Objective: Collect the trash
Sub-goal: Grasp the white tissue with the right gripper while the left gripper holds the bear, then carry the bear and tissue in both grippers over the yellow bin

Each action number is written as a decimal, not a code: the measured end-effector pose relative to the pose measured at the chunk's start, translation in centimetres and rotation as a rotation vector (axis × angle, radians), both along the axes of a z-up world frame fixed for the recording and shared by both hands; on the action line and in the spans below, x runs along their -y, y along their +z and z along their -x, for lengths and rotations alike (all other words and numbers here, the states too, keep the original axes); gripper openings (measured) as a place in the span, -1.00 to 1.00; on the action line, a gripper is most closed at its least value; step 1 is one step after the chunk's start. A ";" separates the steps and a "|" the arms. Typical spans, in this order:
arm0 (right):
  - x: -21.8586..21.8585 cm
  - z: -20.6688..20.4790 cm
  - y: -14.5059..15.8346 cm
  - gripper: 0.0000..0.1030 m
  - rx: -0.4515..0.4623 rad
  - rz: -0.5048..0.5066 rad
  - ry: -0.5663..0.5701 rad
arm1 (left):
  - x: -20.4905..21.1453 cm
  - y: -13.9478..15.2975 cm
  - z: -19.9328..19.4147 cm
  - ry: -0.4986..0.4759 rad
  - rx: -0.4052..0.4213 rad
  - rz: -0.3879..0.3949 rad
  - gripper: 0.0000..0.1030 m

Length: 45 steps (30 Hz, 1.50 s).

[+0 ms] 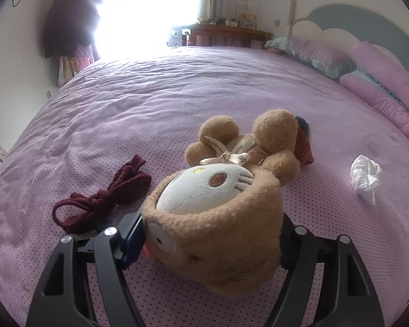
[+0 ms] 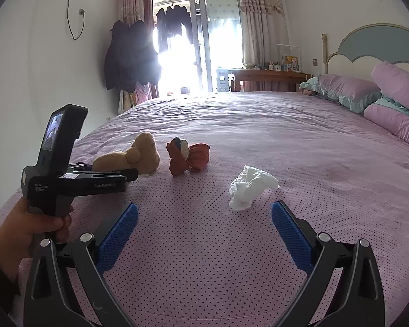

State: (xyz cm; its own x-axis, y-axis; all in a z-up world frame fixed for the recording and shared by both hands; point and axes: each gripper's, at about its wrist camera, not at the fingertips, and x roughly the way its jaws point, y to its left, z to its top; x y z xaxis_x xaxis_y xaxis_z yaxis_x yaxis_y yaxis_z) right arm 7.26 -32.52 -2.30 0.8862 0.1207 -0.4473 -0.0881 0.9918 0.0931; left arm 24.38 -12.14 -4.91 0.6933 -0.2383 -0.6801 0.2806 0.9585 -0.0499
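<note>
The left gripper [image 1: 212, 242] is closed around the head of a plush toy [image 1: 218, 218], which lies near the bed's [image 2: 259, 125] foot edge. The right gripper [image 2: 204, 231] is held wide apart with nothing in it, facing a crumpled white tissue [image 2: 249, 186] lying just ahead on the bedcover. The step in hand is judged to be clearing the toy; next, the tissue must be straddled and pinched. A maroon cloth [image 1: 103, 199] and a rust-coloured bundle [image 2: 188, 155] lie nearby, clear of the tissue.

The left gripper [image 1: 212, 241] was clamped on a plush toy [image 1: 218, 218]; the right gripper [image 2: 204, 229] hovered with fingers spread wide.
</note>
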 end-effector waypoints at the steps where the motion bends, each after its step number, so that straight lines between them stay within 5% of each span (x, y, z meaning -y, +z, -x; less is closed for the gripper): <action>1: 0.1 -0.1 0.0 0.84 -0.001 0.002 -0.003 | -0.1 0.2 0.4 -0.002 0.005 0.014 0.42; 10: 0.9 -2.6 0.5 0.84 -0.020 0.036 -0.012 | 0.7 2.2 3.9 -0.047 0.044 0.079 0.42; 19: 3.6 -10.6 -1.6 0.80 -0.221 0.034 -0.009 | 1.5 2.4 4.3 -0.072 0.037 0.106 0.42; 21: 4.0 -12.1 -2.0 0.69 -0.254 0.030 -0.014 | 1.7 2.2 4.2 -0.078 0.031 0.108 0.43; 26: 4.6 -14.4 -3.6 -0.32 -0.342 0.014 0.007 | 1.8 2.1 4.3 -0.083 0.025 0.106 0.43; 27: 4.5 -14.3 -3.7 -0.36 -0.344 0.007 0.016 | 1.7 2.2 4.4 -0.082 0.027 0.104 0.43; 35: 4.4 -8.2 -0.8 -0.52 -0.242 -0.002 0.065 | 2.2 3.6 6.5 -0.123 0.051 0.101 0.43; 45: 8.9 8.1 2.6 -0.52 -0.147 -0.045 0.048 | 8.3 5.3 16.3 -0.371 0.053 0.129 0.43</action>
